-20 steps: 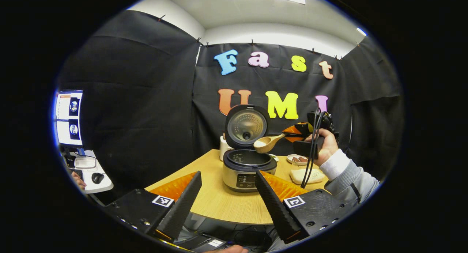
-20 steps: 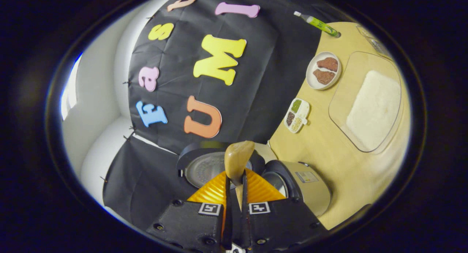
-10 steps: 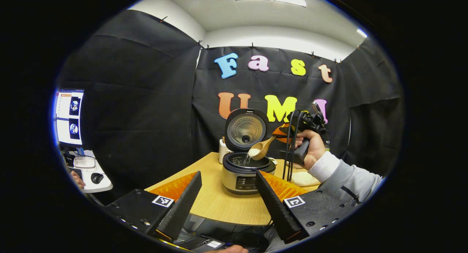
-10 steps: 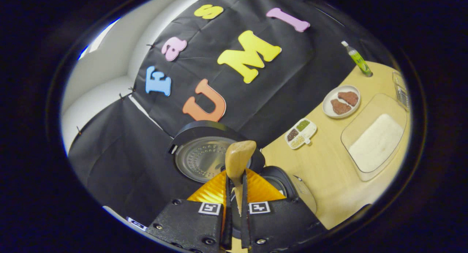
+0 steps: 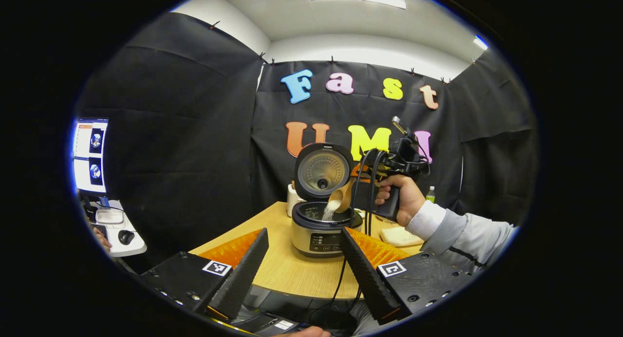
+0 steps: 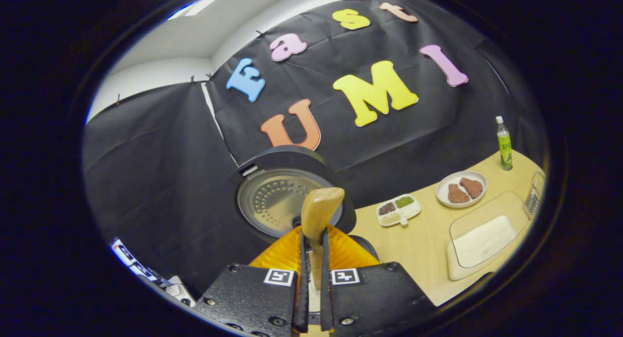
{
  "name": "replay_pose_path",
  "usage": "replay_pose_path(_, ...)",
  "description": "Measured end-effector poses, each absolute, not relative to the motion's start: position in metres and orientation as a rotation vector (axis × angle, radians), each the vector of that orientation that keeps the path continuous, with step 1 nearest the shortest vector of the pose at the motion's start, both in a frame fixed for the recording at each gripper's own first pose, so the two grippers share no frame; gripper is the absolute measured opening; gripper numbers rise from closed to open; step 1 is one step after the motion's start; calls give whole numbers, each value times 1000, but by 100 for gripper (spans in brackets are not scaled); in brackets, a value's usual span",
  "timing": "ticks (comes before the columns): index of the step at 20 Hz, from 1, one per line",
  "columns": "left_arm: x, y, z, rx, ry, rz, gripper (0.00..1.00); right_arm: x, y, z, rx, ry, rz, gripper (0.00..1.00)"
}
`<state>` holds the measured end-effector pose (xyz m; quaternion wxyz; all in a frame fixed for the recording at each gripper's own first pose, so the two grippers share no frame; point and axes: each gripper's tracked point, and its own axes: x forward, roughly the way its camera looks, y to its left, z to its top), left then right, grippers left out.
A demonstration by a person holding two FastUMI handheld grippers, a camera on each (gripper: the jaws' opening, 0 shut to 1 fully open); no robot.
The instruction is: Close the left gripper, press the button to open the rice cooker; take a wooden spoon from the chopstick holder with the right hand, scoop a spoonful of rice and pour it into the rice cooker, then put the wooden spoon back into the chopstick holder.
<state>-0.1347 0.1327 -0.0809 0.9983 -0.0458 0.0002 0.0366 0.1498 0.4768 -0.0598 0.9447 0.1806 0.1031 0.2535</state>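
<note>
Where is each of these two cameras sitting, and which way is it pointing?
Left gripper view: rides the left gripper, held back from the table, facing the open rice cooker; its open fingers show below.
Right gripper view: rides the right gripper, facing the cooker's lid; its fingers clamp the wooden spoon.
Shared: cooker, spoon, table.

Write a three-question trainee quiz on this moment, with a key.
1. True or false: the cooker lid is shut.
2. What is falling from the spoon? A) beans B) rice C) water
3. Fill in: the right gripper is shut on the ____, while the left gripper is ____.

Key:
1. False. The lid stands open.
2. B. White rice pours from the tilted spoon into the pot.
3. Spoon; open. Both right fingers press the handle, and the left fingers stand apart, holding nothing.
</note>
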Motion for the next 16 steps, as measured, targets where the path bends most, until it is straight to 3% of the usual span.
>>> replay_pose_path(16,-133,138,-93,-108,24,92,94,117,513,-63,-171,-59,540,14)
